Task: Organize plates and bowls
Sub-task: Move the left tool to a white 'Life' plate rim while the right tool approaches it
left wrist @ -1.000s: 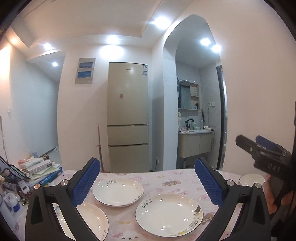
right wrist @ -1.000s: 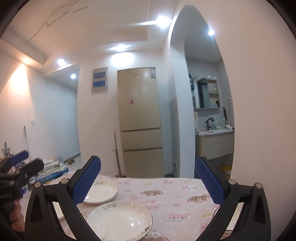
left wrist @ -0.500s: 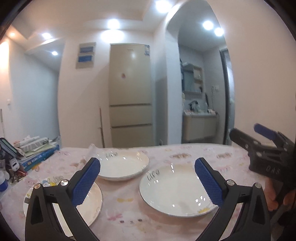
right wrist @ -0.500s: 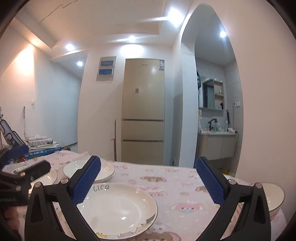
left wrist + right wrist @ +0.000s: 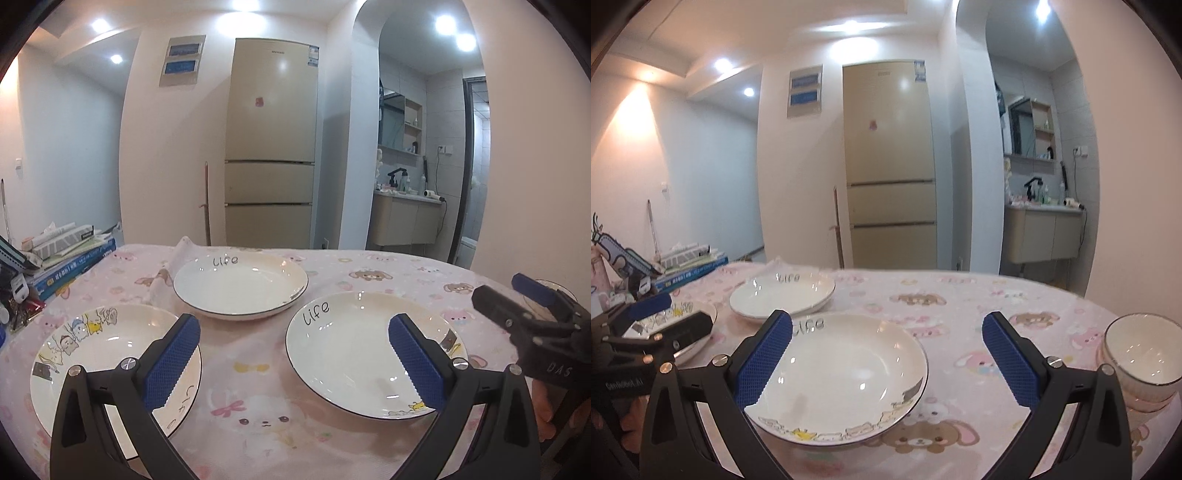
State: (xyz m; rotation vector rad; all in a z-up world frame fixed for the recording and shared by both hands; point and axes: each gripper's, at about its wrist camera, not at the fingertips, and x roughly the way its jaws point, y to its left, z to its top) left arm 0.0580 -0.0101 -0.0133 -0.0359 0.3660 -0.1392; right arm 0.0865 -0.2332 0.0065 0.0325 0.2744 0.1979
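- Pretty clearly someone's home, the dining corner of a small flat.
- Table [image 5: 258, 373] has a pink cartoon-bunny tablecloth, with plates [image 5: 240, 284] marked "life" sitting on it.
- Tall beige fridge [image 5: 271, 144] stands against the far wall.
- An arched opening on the right leads to a washroom vanity [image 5: 406, 219] with a mirror cabinet above.
- Books [image 5: 70, 254] piled at the table's left edge, recessed ceiling spotlights overhead.

Both tools tipped down toward the table [image 5: 258, 369]. The left tool [image 5: 293, 354] dropped closer over the plates [image 5: 240, 284], and the right tool [image 5: 886, 354] brought a bowl [image 5: 1141, 354] into full view.
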